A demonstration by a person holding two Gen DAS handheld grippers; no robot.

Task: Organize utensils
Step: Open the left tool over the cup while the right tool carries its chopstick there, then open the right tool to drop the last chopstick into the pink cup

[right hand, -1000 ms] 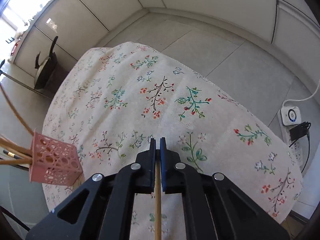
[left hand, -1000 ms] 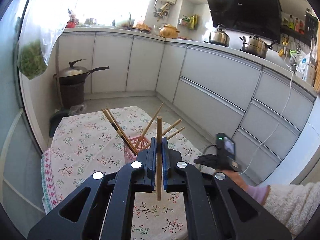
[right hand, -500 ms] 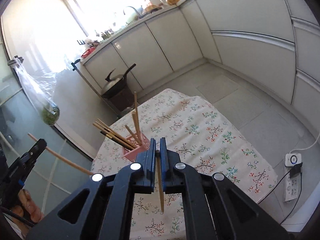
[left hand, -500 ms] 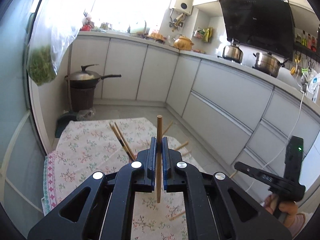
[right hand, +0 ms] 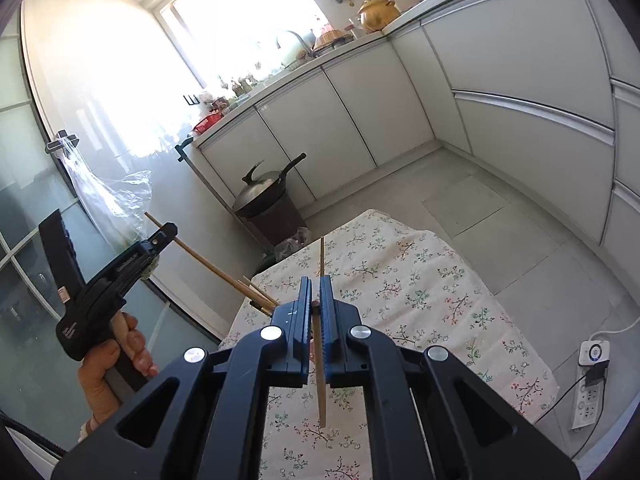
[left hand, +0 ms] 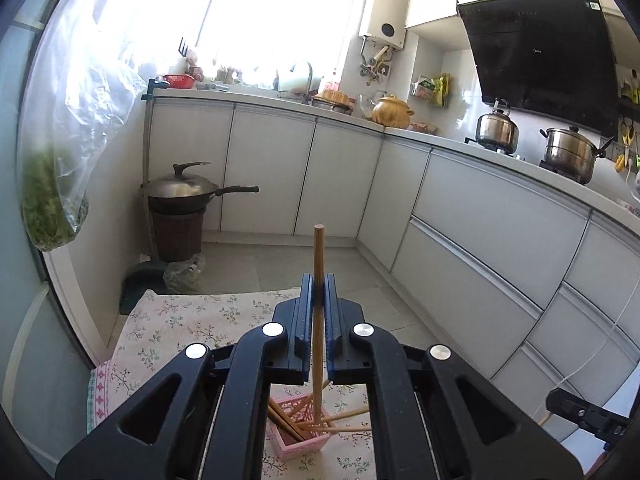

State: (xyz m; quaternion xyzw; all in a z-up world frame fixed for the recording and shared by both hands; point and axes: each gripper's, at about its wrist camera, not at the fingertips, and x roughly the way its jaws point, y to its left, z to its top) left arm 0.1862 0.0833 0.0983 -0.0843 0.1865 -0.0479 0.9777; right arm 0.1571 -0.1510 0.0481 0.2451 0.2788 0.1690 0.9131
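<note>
My left gripper (left hand: 318,284) is shut on a wooden chopstick (left hand: 318,252) that stands nearly upright, its lower end over the pink lattice holder (left hand: 298,442). The holder stands on the floral tablecloth (left hand: 180,320) with several chopsticks leaning in it. My right gripper (right hand: 315,282) is shut on a second chopstick (right hand: 322,392), held above the cloth (right hand: 420,280). In the right wrist view a hand holds the left gripper (right hand: 166,232) at the left, its chopstick (right hand: 200,260) slanting down toward chopstick tips (right hand: 256,296) that poke out beside my jaws. The holder itself is hidden there.
A lidded wok (left hand: 180,190) sits on a brown bin beyond the table's far end. A plastic bag of greens (left hand: 52,208) hangs at the left by the glass door. White cabinets (left hand: 480,208) line the back and right. A power strip (right hand: 592,380) lies on the floor.
Both grippers have risen with their chopsticks. The right one tilted up from facing the cloth. The left one moved over the holder, which now shows low between its arms.
</note>
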